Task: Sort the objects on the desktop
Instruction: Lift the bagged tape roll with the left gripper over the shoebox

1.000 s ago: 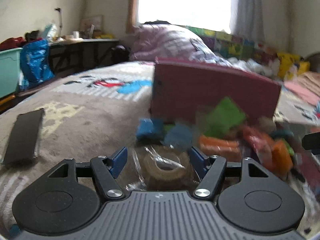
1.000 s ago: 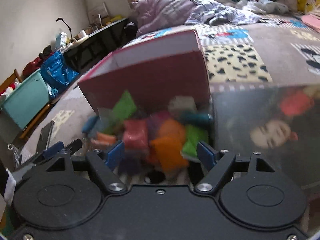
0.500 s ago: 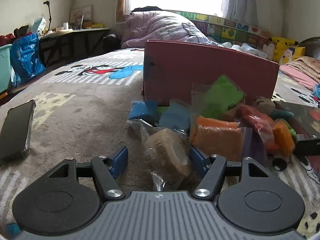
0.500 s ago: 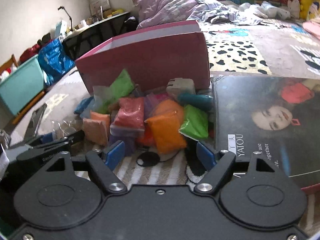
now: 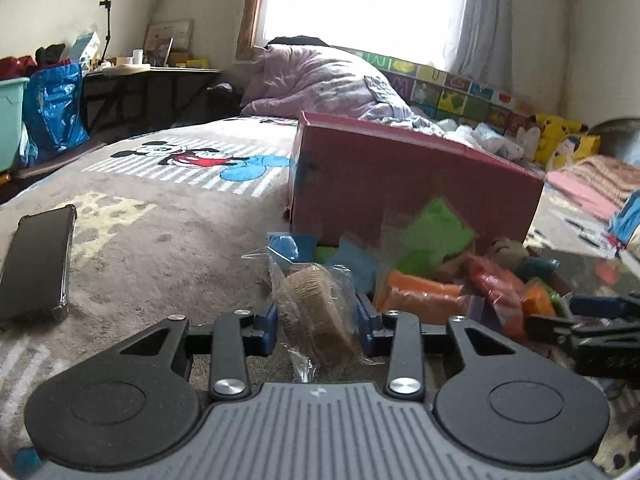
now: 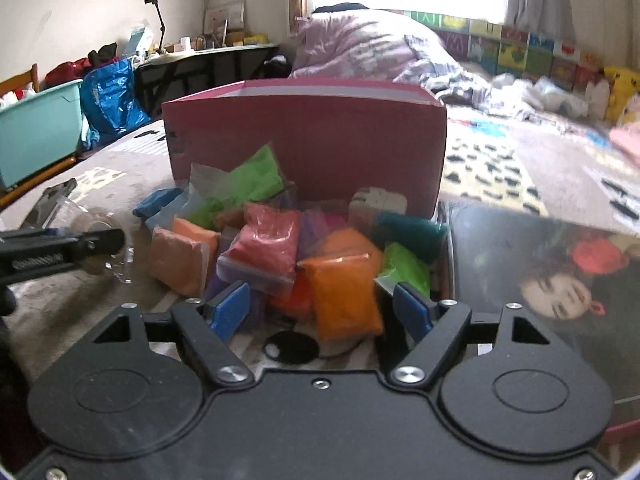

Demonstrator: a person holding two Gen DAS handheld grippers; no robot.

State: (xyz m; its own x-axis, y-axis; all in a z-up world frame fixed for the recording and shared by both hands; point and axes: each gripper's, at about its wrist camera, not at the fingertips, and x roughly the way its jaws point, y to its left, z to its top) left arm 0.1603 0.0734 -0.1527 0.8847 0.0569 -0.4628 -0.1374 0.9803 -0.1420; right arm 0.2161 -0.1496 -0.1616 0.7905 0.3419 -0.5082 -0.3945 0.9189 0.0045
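Carpeted floor (image 5: 152, 240): left gripper (image 5: 316, 316), jaws just closing, pinches the bagged twine roll (image 5: 316, 312) for sorting; right gripper (image 6: 320, 312) gapes empty near the orange packet (image 6: 344, 292).

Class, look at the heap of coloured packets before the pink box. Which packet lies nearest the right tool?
The bright orange packet, frontmost in the heap. It reaches down between the open right tool's fingers, while the red, peach and green packets sit farther back.

Honestly not much to read here. The foam mat wall (image 5: 452, 88) at the far side by the window has big letters on its tiles, I can make out an "M" and a "U", rest is too blurry.
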